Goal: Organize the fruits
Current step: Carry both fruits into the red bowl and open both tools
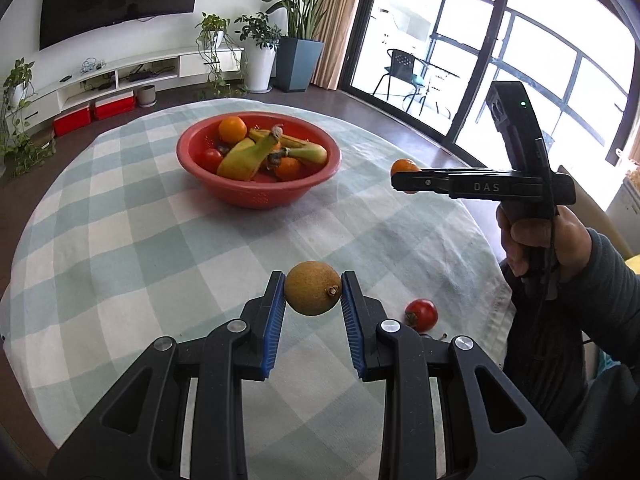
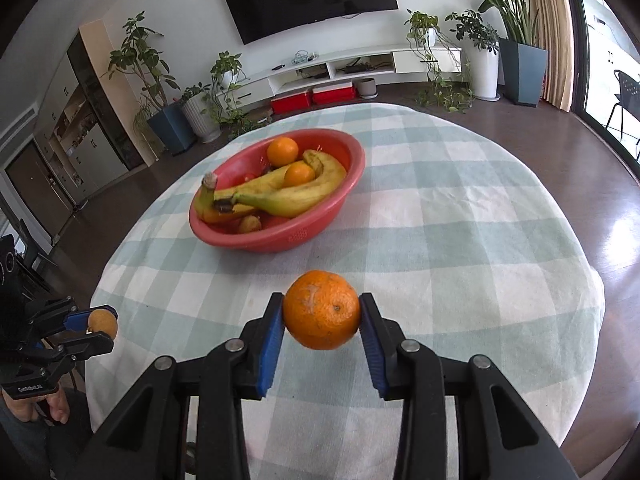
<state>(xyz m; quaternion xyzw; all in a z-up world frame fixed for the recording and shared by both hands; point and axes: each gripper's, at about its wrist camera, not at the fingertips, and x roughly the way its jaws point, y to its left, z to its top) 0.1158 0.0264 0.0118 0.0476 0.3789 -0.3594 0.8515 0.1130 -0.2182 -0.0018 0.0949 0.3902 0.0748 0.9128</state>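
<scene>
My left gripper point(image 1: 313, 292) is shut on a brown round fruit point(image 1: 313, 289) and holds it above the checked tablecloth; it also shows in the right wrist view point(image 2: 96, 326) at far left with the brown fruit point(image 2: 103, 322). My right gripper point(image 2: 322, 312) is shut on an orange point(image 2: 322, 310) above the table; in the left wrist view it point(image 1: 404, 178) is at the right with the orange point(image 1: 405, 168). A red bowl point(image 1: 256, 196) point(image 2: 344, 196) holds bananas point(image 2: 288, 196), oranges and a tomato. A red tomato point(image 1: 422, 314) lies on the cloth near the table's right edge.
The round table point(image 2: 460, 240) carries a green and white checked cloth. Behind it are a TV stand, potted plants and red boxes on the floor. Glass doors point(image 1: 500, 60) stand at the right.
</scene>
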